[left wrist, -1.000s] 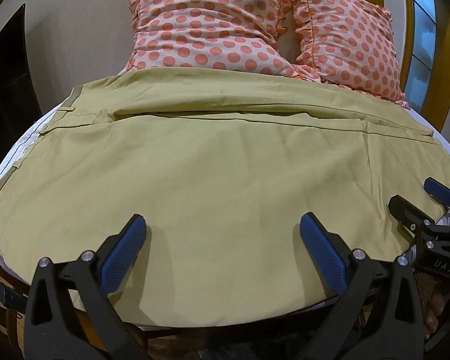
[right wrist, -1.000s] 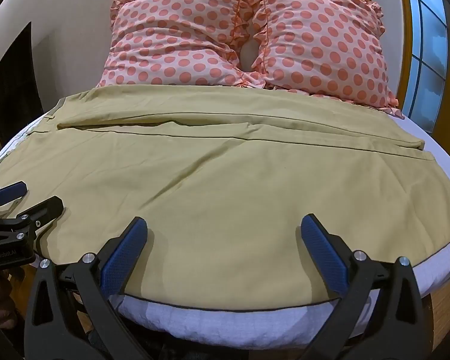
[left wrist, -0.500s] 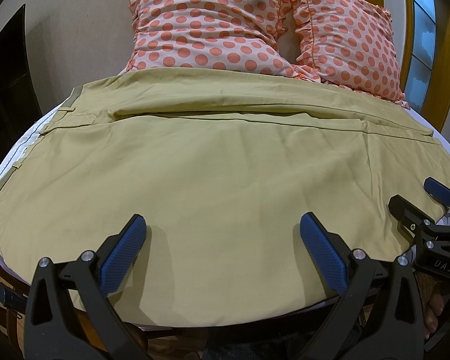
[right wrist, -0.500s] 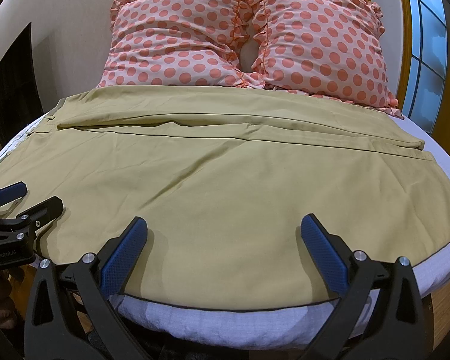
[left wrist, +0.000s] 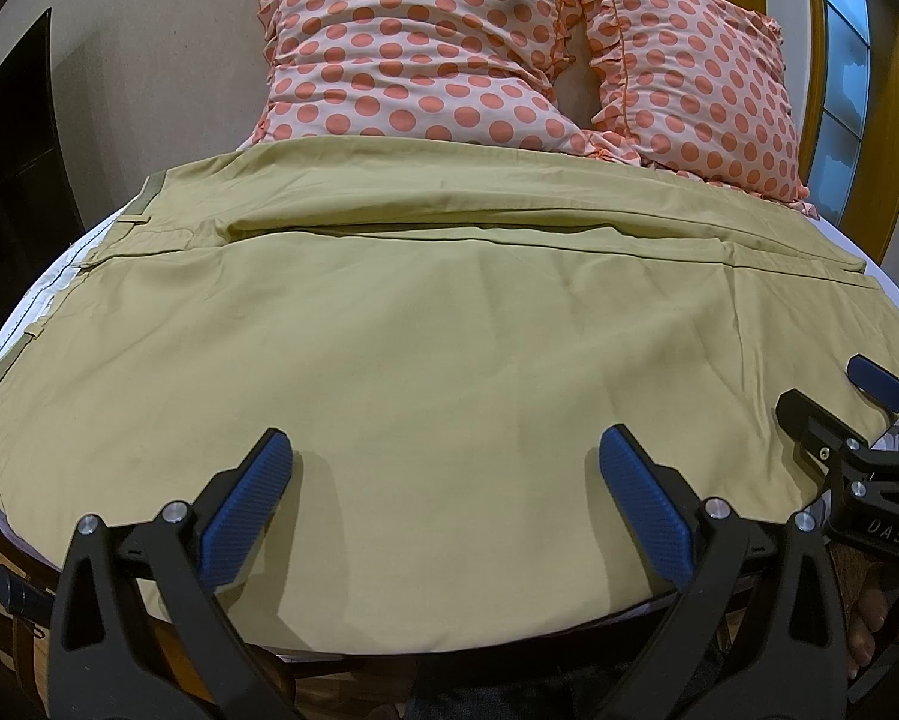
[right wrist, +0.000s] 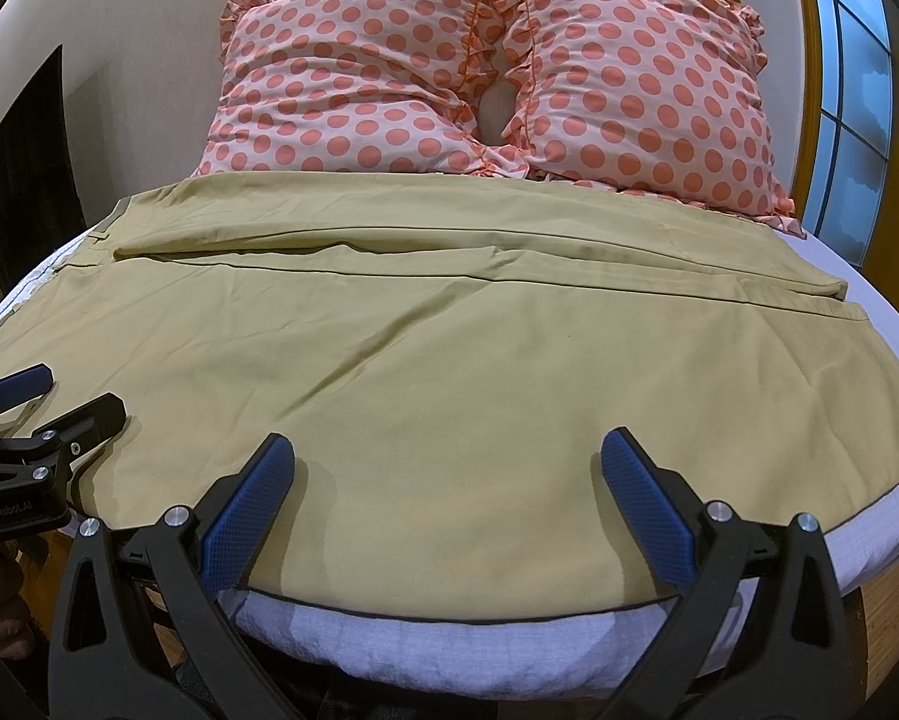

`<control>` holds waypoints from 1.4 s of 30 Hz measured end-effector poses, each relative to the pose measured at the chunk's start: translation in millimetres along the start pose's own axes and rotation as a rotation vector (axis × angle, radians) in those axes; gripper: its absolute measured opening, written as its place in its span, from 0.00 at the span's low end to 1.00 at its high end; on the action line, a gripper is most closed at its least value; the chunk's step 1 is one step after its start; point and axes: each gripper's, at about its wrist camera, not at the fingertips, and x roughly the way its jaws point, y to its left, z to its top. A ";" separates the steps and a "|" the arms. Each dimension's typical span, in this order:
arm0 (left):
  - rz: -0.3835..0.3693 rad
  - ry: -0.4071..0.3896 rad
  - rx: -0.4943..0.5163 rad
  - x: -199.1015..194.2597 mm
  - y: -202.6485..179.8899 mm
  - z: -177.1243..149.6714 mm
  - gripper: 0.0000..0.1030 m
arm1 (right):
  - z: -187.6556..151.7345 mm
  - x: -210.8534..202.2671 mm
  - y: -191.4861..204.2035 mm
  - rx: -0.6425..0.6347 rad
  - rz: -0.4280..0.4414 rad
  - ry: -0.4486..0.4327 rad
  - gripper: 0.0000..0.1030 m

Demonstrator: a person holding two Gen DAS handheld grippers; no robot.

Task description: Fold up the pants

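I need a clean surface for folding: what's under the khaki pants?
A white mattress shows beneath the khaki pants along the near edge; whatever lies under their middle is covered.

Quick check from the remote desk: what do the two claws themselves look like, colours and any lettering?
Both match: black angular plastic frames with triangular cut-outs, silver screw heads, and blue textured pads inside each finger. The left claw body reads "GenRobot.AI" in white, seen from the right wrist view. The right claw shows white letters "DAS" in the left wrist view. No cables or sleeves visible.
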 end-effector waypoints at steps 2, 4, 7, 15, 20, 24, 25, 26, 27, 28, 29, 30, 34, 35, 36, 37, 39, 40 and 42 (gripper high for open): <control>0.000 0.000 0.000 -0.1 0.0 0.0 0.98 | -0.1 -0.1 0.0 0.000 0.000 -0.001 0.99; 0.000 0.000 0.000 -0.1 0.0 0.0 0.98 | -0.1 -0.2 0.0 0.000 0.000 -0.001 0.99; 0.000 0.000 0.000 -0.1 0.0 0.0 0.98 | -0.2 -0.2 0.0 0.000 0.000 -0.001 0.99; 0.000 -0.001 0.000 -0.1 0.0 0.0 0.98 | -0.4 -0.4 0.0 0.001 -0.001 -0.004 0.99; 0.000 -0.002 0.000 -0.1 -0.1 0.0 0.98 | -0.3 -0.2 0.1 0.001 -0.001 -0.005 0.99; 0.000 -0.002 0.000 -0.1 0.0 0.0 0.98 | -0.4 -0.3 0.3 0.001 -0.001 -0.006 0.99; 0.000 -0.002 0.001 -0.2 -0.1 0.0 0.98 | -0.4 -0.3 0.3 0.001 -0.001 -0.006 0.99; 0.000 -0.002 0.001 -0.2 -0.1 0.0 0.98 | -0.4 -0.3 0.3 0.001 -0.001 -0.006 0.99; 0.000 -0.002 0.001 -0.1 0.0 0.0 0.98 | -0.7 0.5 0.3 0.001 -0.001 -0.006 0.99; 0.000 -0.002 0.001 -0.2 0.0 0.0 0.98 | -1.4 1.0 0.4 0.001 -0.001 -0.006 0.99; 0.000 -0.002 0.001 -0.2 -0.1 0.0 0.98 | -2.1 1.2 0.3 0.001 -0.001 -0.007 0.99; 0.000 -0.003 0.001 -0.2 -0.1 0.0 0.98 | -2.6 1.7 0.4 0.001 -0.001 -0.007 0.99; 0.000 -0.006 0.001 0.0 0.2 0.1 0.98 | -4.4 4.3 0.3 0.001 0.000 -0.010 0.99; 0.000 -0.006 0.001 0.2 0.3 0.3 0.98 | -2.0 -0.9 -1.6 0.000 0.000 -0.013 0.99; 0.000 -0.005 0.002 0.1 0.1 0.1 0.98 | -1.7 -0.9 0.1 0.000 0.000 -0.017 0.99; 0.000 -0.004 0.001 0.1 0.2 0.1 0.98 | -1.9 -1.9 -0.3 -0.001 0.000 -0.021 0.99; -0.001 -0.005 0.002 0.2 0.3 -0.1 0.98 | -1.4 -2.6 -1.9 -0.002 0.002 -0.030 0.99; -0.001 -0.006 0.002 0.0 0.2 0.0 0.98 | -1.7 -3.6 -1.8 -0.003 0.004 -0.037 0.99; -0.005 -0.002 0.004 0.2 0.8 0.5 0.98 | -7.0 -4.0 -2.2 -0.006 0.008 -0.052 0.99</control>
